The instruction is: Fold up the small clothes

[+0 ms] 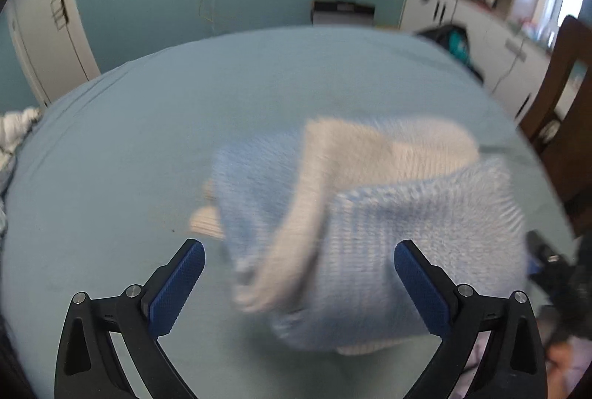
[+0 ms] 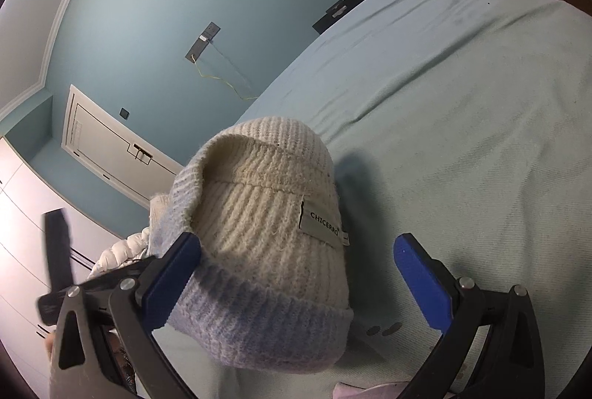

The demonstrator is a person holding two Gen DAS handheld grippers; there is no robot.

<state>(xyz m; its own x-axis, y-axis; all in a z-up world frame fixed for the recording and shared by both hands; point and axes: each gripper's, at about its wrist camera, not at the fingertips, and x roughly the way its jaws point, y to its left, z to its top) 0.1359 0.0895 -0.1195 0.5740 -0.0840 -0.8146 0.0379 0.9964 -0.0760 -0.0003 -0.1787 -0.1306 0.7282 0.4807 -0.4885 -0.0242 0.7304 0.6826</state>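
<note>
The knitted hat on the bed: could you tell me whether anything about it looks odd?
The cream and pale blue knitted hat sits bunched and half turned out on the light blue bedsheet, its sewn label tilted. Nothing looks damaged.

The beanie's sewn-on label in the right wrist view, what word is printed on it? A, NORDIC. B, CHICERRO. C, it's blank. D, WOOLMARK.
B: the grey label on the cream part of the beanie reads CHICERRO in dark capitals.
</note>
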